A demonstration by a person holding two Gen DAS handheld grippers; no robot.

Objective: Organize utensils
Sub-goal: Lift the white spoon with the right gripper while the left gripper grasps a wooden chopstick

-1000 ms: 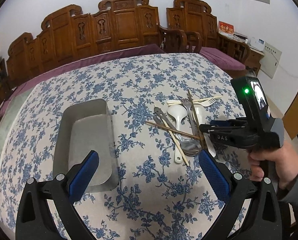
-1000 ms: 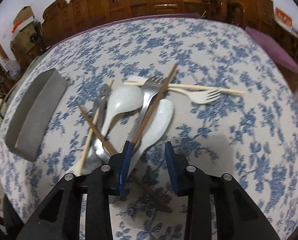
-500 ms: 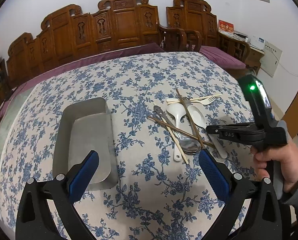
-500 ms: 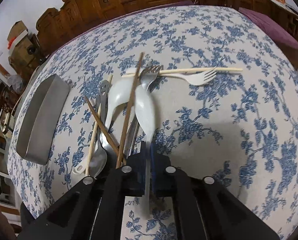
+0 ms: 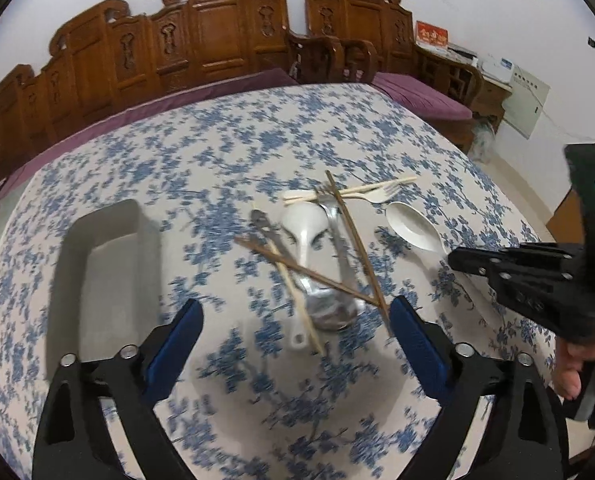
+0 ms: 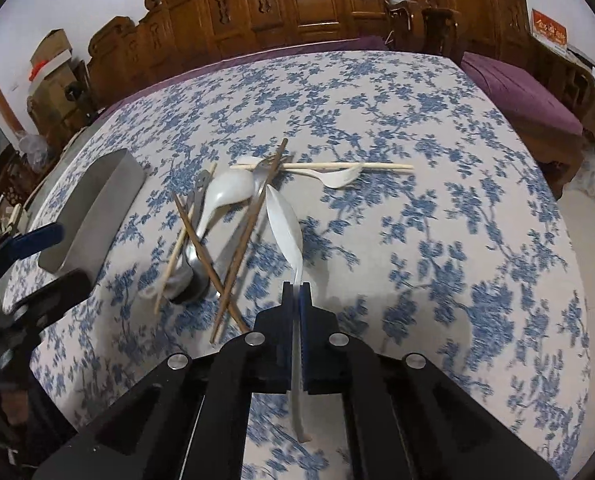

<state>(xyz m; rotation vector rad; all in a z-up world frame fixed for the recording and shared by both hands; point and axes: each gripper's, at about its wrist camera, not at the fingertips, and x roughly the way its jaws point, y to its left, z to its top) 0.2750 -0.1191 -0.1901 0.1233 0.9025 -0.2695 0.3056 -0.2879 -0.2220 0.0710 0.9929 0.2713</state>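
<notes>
A pile of utensils lies mid-table: a white spoon (image 5: 305, 224), a metal spoon (image 5: 329, 308), crossed brown chopsticks (image 5: 353, 236), a pale chopstick and a white fork (image 5: 377, 196). My right gripper (image 6: 296, 292) is shut on the handle of a second white spoon (image 6: 283, 220), held just right of the pile above the cloth (image 5: 413, 228). My left gripper (image 5: 293, 340) hovers at the pile's near end, its jaws closing. The spoon handle and chopstick tips lie between its pads, untouched. A grey metal tray (image 5: 101, 272) stands left of the pile.
The blue-flowered tablecloth (image 6: 437, 200) covers the whole table, whose edge drops off at the right. Carved wooden chairs (image 5: 217, 40) and a purple cushion (image 6: 529, 96) ring the far side. A hand (image 5: 569, 376) holds the right gripper at the right edge.
The right gripper shut on the white spoon's handle and lifted it out of the pile toward the right. The left gripper moved in to the pile's near end, its jaws slightly narrower.
</notes>
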